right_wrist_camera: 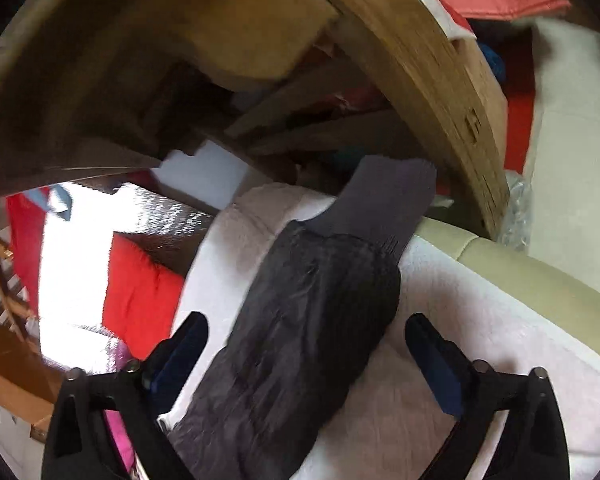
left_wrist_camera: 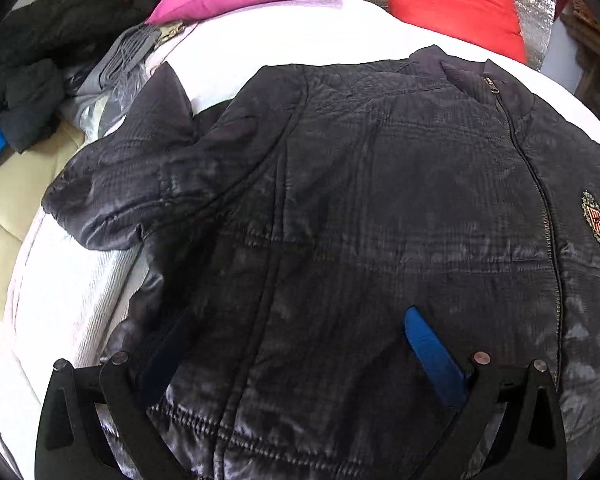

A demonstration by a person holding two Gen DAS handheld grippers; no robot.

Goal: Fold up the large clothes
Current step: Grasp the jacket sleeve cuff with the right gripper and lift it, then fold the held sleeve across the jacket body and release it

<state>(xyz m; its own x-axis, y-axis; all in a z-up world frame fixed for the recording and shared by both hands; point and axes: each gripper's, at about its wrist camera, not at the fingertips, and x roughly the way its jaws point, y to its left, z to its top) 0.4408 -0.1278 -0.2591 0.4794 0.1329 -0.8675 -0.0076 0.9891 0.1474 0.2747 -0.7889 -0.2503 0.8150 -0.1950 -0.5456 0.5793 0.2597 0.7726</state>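
flat on the white quilted bed cover [left_wrist_camera: 300, 40] lies the dark padded zip-up jacket [left_wrist_camera: 360, 200]; left gripper [left_wrist_camera: 288, 340] fingers spread over its hem, right gripper [right_wrist_camera: 306, 344] fingers apart astride one sleeve [right_wrist_camera: 316, 300], pads not pressing.

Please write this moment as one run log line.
jacket: flat on bed | left gripper: open | right gripper: open, astride sleeve
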